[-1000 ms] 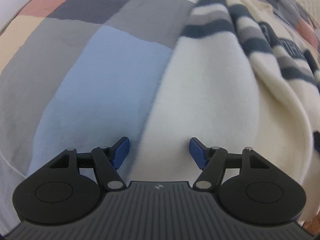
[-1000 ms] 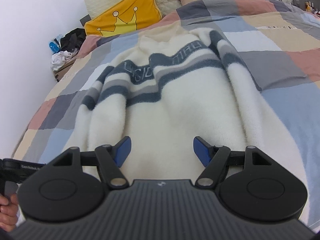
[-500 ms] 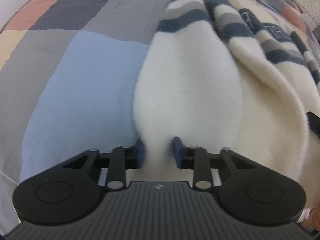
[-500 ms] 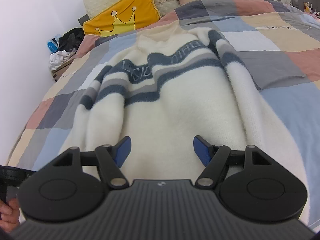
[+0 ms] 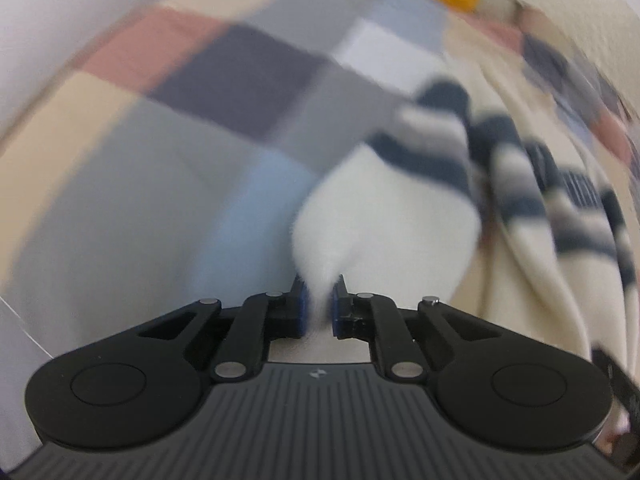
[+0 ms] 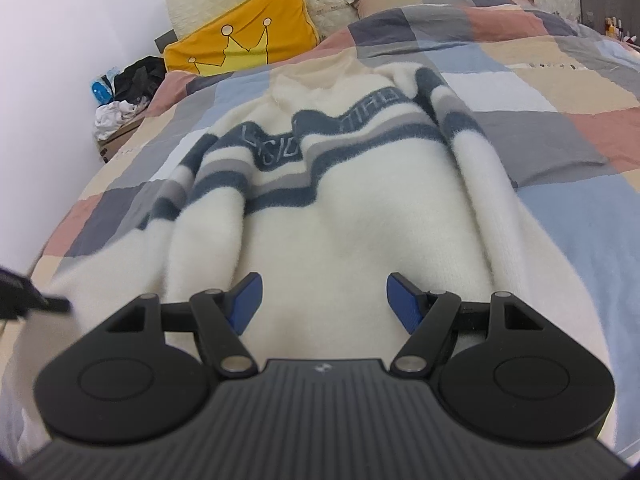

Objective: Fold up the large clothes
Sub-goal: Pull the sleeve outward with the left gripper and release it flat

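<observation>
A large cream fleece sweater [image 6: 348, 208] with navy and grey chest stripes lies spread on the bed, its sleeves folded down along its sides. In the blurred left wrist view my left gripper [image 5: 319, 300] is closing, its blue pads pinching the cuff end of the cream sleeve [image 5: 384, 208], which rises off the patchwork cover. My right gripper [image 6: 324, 300] stands open low over the sweater's lower body, with nothing pinched between its fingers. A dark part of the left tool [image 6: 24, 300] shows at the left edge of the right wrist view.
The bed has a patchwork duvet [image 6: 560, 128] in blue, grey, tan and pink. A yellow crown cushion [image 6: 240, 44] and cream pillows lean at the headboard. A cluttered bedside stand [image 6: 120, 104] sits by the white wall on the left.
My left gripper went from wide open to pinched on the sleeve end, then lifted it, so more of the bed's far side shows. My right gripper and the sweater's body stayed put.
</observation>
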A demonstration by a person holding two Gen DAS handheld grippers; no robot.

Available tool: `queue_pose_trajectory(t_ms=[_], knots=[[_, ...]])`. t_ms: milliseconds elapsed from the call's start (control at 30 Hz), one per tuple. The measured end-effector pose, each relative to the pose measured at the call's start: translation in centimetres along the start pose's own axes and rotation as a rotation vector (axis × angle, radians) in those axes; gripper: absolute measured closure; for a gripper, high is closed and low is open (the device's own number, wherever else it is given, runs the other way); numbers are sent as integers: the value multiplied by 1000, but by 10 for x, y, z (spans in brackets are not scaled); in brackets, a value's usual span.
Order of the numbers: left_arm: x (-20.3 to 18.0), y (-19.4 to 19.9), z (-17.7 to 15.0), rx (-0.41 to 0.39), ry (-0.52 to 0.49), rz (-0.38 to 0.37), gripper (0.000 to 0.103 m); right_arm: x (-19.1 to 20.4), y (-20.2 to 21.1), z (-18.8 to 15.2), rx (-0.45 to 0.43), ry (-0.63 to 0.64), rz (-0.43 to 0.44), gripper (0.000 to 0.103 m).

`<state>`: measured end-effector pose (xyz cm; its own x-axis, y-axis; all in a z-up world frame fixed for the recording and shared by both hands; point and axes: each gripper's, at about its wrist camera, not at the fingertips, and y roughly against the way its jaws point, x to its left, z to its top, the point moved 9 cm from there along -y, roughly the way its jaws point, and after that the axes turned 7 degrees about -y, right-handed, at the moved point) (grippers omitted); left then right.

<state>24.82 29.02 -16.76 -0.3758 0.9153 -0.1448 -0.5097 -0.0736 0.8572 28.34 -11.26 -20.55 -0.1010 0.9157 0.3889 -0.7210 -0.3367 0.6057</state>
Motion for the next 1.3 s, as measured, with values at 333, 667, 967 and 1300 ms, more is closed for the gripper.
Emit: queue_pose_trajectory(t_ms=[333,667,967,1300], knots=[[77,27,144,-164,-27,231,90,8,-3,4,-35,37,-38,32],[127,21,276,-312,-33,354,90,5,-13,4,-7,-8,-116,32],[191,-103,291,-199,15,396,90,13,-28,-1,29,30,-131,32],[207,-159,260,-122,42,370,87,17,-38,-10,41,97,-173,32]])
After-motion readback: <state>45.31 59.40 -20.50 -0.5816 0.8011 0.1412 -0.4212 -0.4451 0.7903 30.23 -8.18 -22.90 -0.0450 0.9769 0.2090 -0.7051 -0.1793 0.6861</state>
